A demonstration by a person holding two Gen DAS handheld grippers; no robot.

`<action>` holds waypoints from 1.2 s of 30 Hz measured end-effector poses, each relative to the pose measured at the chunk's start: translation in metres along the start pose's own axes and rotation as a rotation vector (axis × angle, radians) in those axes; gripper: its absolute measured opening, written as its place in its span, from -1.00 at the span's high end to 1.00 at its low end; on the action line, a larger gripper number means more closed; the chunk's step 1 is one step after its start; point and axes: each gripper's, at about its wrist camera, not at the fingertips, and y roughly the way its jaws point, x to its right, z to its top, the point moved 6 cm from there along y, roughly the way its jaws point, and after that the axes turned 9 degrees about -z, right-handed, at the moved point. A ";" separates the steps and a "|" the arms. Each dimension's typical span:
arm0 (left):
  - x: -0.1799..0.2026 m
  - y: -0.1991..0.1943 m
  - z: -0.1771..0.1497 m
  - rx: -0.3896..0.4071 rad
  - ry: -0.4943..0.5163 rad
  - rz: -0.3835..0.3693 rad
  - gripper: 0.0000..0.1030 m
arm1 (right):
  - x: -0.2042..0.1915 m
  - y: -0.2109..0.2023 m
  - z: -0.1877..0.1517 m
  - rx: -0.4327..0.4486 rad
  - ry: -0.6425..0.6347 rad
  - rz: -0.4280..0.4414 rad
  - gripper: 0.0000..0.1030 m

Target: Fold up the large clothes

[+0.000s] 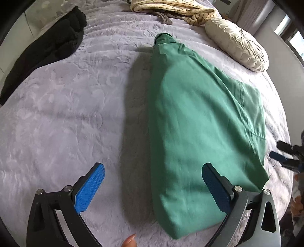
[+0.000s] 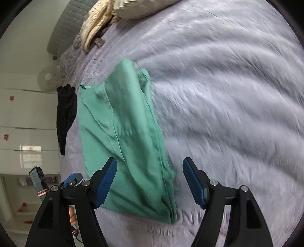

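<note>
Hovering tools: both the left tool point(image 1: 153, 187) and the right tool point(image 2: 150, 182) hang spread apart over the green garment point(image 1: 199, 133), with nothing pinched between their pads.
Left tool: released; one pad sits above the garment's near end, the other above bare bed point(image 1: 66, 117) beside it.
Right tool: released; the garment's near corner lies under the gap, untouched.
Garment: folded lengthwise into a long strip, lying flat on the bed cover, narrow end pointing away.
Beyond the garment: black clothing point(image 1: 47, 49) well to one side, a cream pillow point(image 1: 237, 45) near its far end on the other, a beige blanket point(image 1: 171, 9) past its tip.
Risk: layers look loosely stacked; a grab catching only the top layer would likely peel the fold open.
Risk: the plush cover may drag the cloth and skew the next fold.
</note>
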 end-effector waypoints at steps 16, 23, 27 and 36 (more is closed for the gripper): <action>0.011 0.081 -0.004 -0.191 -0.060 -0.336 -0.98 | -0.029 0.094 0.073 -0.131 -0.012 0.269 -0.48; 0.026 0.069 -0.004 -0.122 0.021 -0.329 -0.25 | -0.029 0.101 0.076 -0.125 0.107 0.337 0.51; 0.024 0.040 -0.002 -0.089 0.042 -0.397 0.11 | -0.046 0.083 0.070 -0.092 0.092 0.398 0.65; 0.015 -0.049 -0.023 -0.024 0.132 -0.457 0.12 | -0.109 0.034 0.029 -0.033 0.061 0.495 0.66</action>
